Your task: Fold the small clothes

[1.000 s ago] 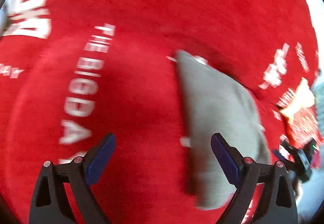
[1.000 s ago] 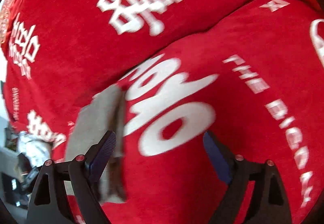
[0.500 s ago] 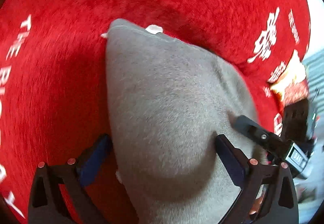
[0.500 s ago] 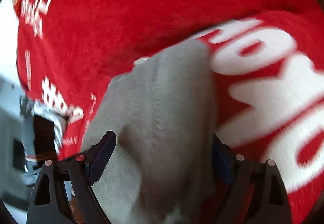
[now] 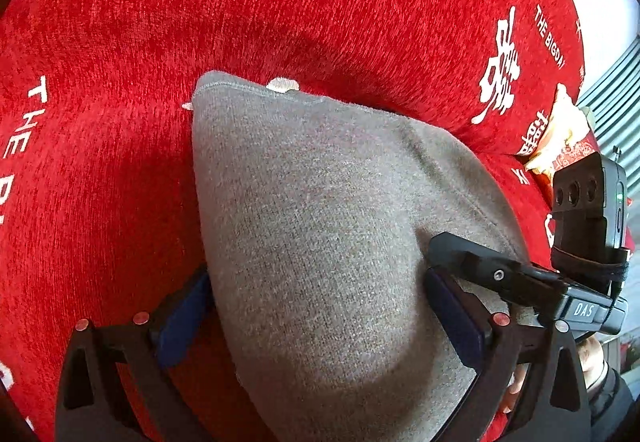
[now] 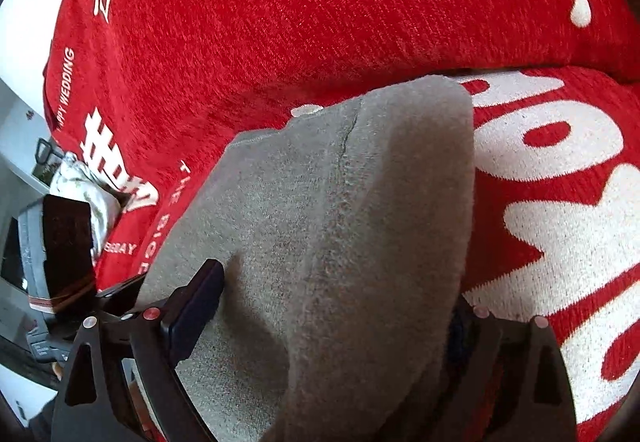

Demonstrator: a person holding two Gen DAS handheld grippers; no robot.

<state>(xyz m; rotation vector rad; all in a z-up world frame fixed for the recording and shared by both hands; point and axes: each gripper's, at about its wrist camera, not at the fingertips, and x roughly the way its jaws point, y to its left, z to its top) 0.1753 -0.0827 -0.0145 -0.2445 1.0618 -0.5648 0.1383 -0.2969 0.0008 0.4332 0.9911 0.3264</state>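
Garment: a grey knitted piece (image 5: 320, 226) lies on the red cover, one hemmed end pointing away from both cameras; a small white tab (image 5: 282, 84) shows at that far edge.
Surface: a red plush cover (image 5: 280, 2) with white printed lettering and Chinese characters; in the right wrist view large white letters (image 6: 560, 178) lie just to the right of the garment.
Left gripper (image 5: 316, 318): its jaws have just been opening and now stand wide apart, the grey garment running between them. The left pad (image 5: 182, 322) sits at the garment's left edge on the red cover, the right pad (image 5: 454, 318) rests over the grey knit. Whether either pad presses on the cloth cannot be told.
Right gripper (image 6: 324, 322): fingers spread wide, the garment filling the space between them. The left finger (image 6: 192, 310) lies on top of the grey cloth; the right finger (image 6: 460, 334) is mostly hidden behind the garment's raised right edge. No clamp on the cloth is visible.
Grippers together: in the left wrist view the right gripper's black finger (image 5: 500, 274) lies on the garment just beside the left gripper's right pad.
Person: fingertips and a dark sleeve (image 5: 600, 382) show at the lower right of the left wrist view.
Off the cover: a red and yellow packet (image 5: 560, 146) at the right edge.
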